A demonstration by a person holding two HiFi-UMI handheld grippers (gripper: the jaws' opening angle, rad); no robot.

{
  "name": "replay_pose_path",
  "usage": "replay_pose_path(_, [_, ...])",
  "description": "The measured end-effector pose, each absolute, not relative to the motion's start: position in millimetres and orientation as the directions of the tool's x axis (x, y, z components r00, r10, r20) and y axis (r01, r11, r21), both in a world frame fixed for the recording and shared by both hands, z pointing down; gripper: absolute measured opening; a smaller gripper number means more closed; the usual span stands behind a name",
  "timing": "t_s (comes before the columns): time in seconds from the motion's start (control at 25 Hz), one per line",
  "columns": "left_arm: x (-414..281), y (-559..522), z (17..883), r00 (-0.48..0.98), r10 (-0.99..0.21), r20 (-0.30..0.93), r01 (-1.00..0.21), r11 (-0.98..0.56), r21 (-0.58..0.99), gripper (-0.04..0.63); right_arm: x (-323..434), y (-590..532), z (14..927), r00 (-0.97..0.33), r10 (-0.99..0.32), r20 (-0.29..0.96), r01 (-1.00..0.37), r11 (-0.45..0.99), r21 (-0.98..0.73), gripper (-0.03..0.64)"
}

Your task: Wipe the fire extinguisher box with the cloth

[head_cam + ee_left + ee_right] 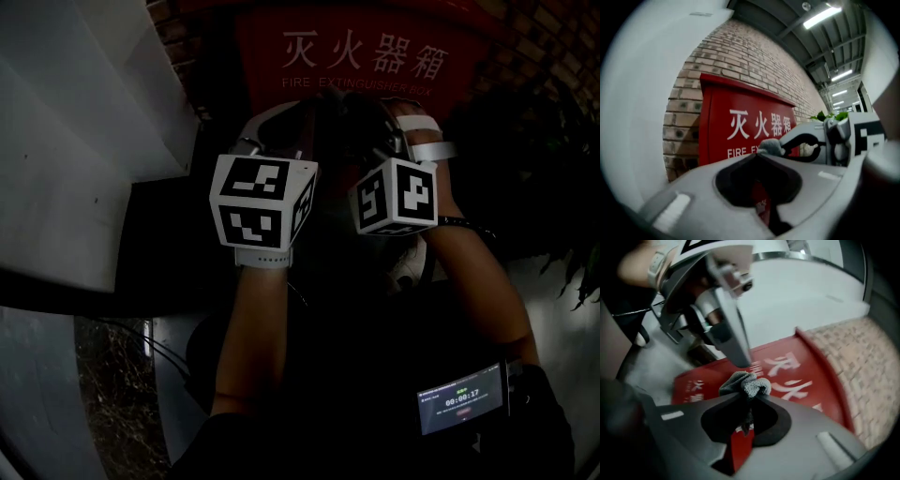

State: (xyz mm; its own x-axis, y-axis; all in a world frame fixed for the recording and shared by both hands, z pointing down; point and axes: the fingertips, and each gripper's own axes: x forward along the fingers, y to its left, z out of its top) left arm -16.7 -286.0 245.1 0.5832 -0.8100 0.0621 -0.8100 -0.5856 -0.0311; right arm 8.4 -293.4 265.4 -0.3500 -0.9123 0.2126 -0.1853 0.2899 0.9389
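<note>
One cloth point(744, 383) sits pinched in the right gripper point(747, 397), facing the box point(820, 390); left gripper point(757, 157) closed, empty.

Grey left tool point(757, 155) and right tool point(749, 397), white cubes point(261, 202) with black square markers, white wrist strap point(262, 260).

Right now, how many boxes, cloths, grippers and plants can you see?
fire extinguisher box: 1
cloth: 1
grippers: 2, the left gripper and the right gripper
plant: 1
Total: 5
</note>
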Motion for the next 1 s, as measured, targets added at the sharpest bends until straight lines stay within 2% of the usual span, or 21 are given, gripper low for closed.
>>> replay_pose_path(0.24, [-16.3,-289.6,211.1,0.543,-0.839,-0.011,-0.838,-0.541,-0.070,0.003,11.5,-302.1,180.3,-0.325,-0.943,0.074,-0.157,0.131,0.979,0.034])
replay_pose_path(0.44, [-15.1,-282.8,197.7,0.542,-0.839,-0.056,-0.839,-0.536,-0.095,0.003,13.6,-309.6,134.9,-0.308,-0.951,0.005,-0.126,0.046,0.991,0.034])
replay_pose_path(0.72, [-16.2,-283.6,202.0,0.556,-0.830,-0.053,-0.830,-0.550,-0.091,0.003,13.7,-317.1,133.2,-0.294,-0.956,0.005,-0.087,0.032,0.996,0.034])
replay_pose_path(1.0, [-18.9,-290.3,229.2,0.563,-0.826,0.002,-0.825,-0.563,-0.049,0.003,12.9,-317.4,171.3,-0.293,-0.953,0.073,-0.060,0.095,0.994,0.032])
